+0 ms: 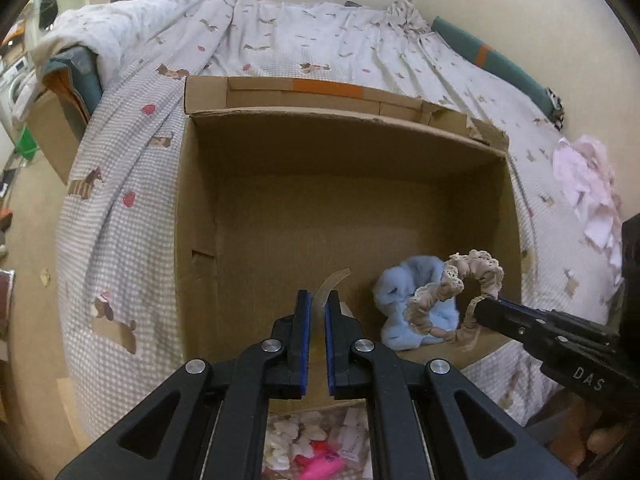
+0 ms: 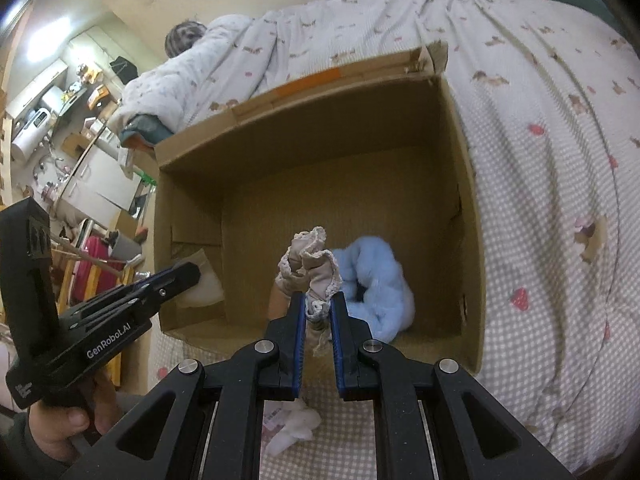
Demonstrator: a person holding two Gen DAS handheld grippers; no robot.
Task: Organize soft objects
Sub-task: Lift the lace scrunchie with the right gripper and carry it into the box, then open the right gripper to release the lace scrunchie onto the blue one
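Low in the right wrist view, the right gripper is clamped on a beige lace-trimmed scrunchie — ruffled, looped, held above the near edge of the cardboard box. Just behind it, a fluffy pale-blue scrunchie lies on the box floor. The left gripper pinches a strip of clear tape — fingers nearly together. The box rests on a gingham bedspread.

I'm working in a home bedroom: a bed under a gingham dachshund-print cover fills my view, a cardboard box sitting on it. Beyond, I see a cluttered kitchen counter with appliances.
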